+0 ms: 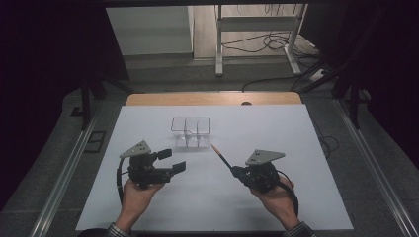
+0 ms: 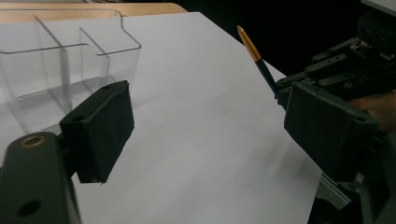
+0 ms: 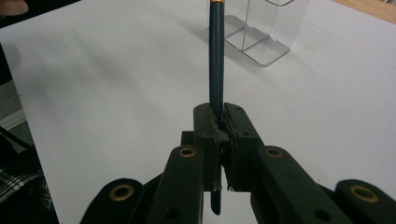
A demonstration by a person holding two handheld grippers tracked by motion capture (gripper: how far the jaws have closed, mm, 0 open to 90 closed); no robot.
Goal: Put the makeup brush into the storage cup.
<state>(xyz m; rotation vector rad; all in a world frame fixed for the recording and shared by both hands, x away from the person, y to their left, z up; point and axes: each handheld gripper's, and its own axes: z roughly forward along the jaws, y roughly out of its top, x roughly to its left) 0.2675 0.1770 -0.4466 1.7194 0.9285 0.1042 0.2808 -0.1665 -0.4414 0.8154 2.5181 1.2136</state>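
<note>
My right gripper is shut on a dark blue pencil with a gold-orange end, which slants up and away toward a clear plastic divided box. In the right gripper view the pencil rises straight from the closed jaws of the right gripper, with the box beyond it. My left gripper stands open to the left, nothing between its jaws. The left gripper view looks through the left gripper at the box, the pencil and the right gripper.
A white sheet covers the table, with a strip of bare wood at its far edge. Metal rails run along both sides. Beyond the table stand a white frame and cables on the floor.
</note>
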